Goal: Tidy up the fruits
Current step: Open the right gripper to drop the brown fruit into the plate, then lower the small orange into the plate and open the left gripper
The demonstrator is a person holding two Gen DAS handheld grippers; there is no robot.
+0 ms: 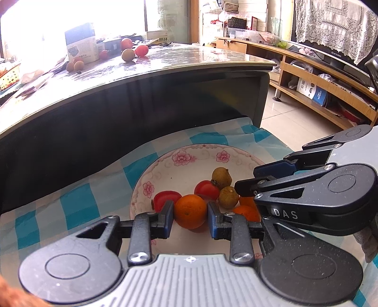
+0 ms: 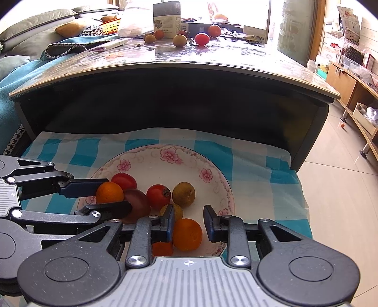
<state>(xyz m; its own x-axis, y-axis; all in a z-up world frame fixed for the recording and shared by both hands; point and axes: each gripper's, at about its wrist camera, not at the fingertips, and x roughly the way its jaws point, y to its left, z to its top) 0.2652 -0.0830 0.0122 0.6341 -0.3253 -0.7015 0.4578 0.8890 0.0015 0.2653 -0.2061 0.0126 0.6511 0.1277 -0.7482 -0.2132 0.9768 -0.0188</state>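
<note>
A flowered white plate (image 1: pixel 189 153) (image 2: pixel 212 165) sits on a blue checked cloth (image 1: pixel 70 203) (image 2: pixel 259 165). It holds red tomatoes (image 1: pixel 206 189) (image 2: pixel 157 196), brown-green fruits (image 1: pixel 221 177) (image 2: pixel 183 194) and oranges. My left gripper (image 1: pixel 190 212) (image 2: pixel 111 194) is shut on an orange (image 1: pixel 190 211) (image 2: pixel 109 192) just over the plate. My right gripper (image 2: pixel 189 224) (image 1: pixel 248 179) is open around another orange (image 2: pixel 187 233) that rests in the plate, with a gap on its right side.
A glossy table (image 1: pixel 165 66) (image 2: pixel 212 59) stands behind and above the cloth, with more fruits (image 1: pixel 128 54) (image 2: pixel 202 39) and a box (image 1: pixel 81 43) (image 2: pixel 166 19) on it. A wooden shelf unit (image 1: pixel 319 78) and tiled floor (image 2: pixel 342 189) lie to the right.
</note>
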